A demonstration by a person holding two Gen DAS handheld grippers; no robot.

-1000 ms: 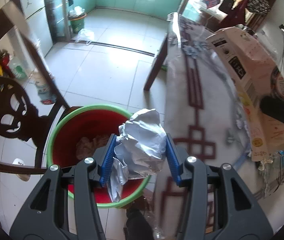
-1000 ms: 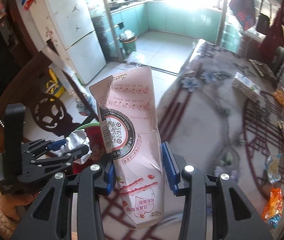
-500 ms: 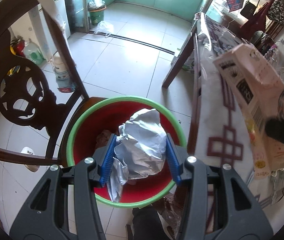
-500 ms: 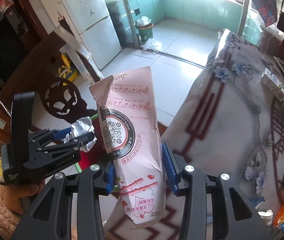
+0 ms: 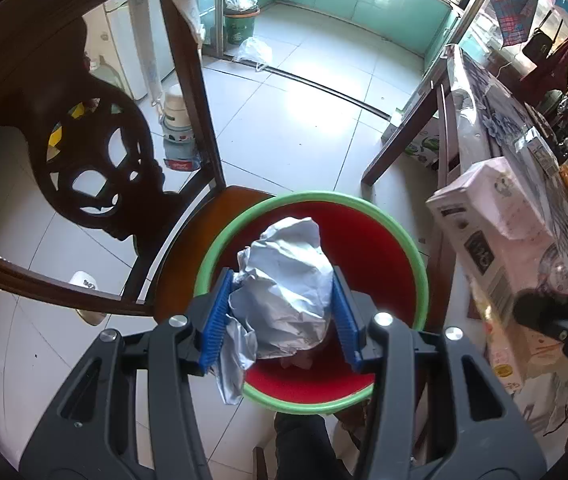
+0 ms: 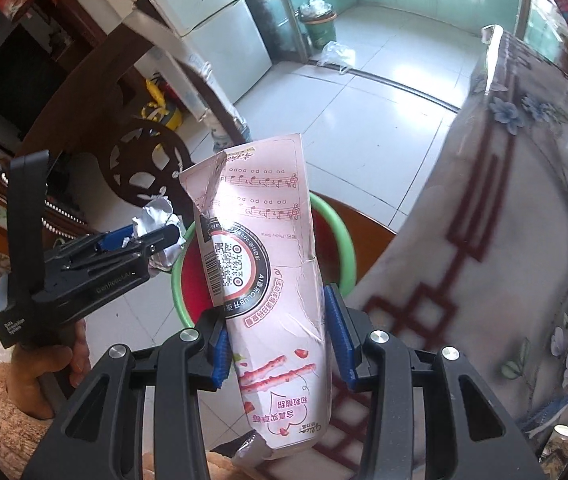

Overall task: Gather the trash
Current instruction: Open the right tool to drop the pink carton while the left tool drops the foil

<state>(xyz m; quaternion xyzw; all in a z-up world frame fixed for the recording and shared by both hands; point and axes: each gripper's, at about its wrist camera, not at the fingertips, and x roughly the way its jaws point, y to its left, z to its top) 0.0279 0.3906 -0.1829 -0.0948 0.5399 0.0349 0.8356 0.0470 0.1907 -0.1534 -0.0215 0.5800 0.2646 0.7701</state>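
My left gripper is shut on a crumpled silver foil wrapper and holds it right above a red bin with a green rim. The bin stands on a wooden chair seat. My right gripper is shut on a pink snack box, held upright at the bin's right side, next to the table edge. The box also shows in the left wrist view, and the left gripper with the foil shows in the right wrist view over the bin's left rim.
A dark carved chair back rises left of the bin. A table with a patterned cloth runs along the right, with small wrappers on it. A green waste bin and a plastic bag sit far across the tiled floor.
My left gripper has moved left from the table edge until the foil hangs over the middle of the red bin. My right gripper has followed with the pink box toward the bin.
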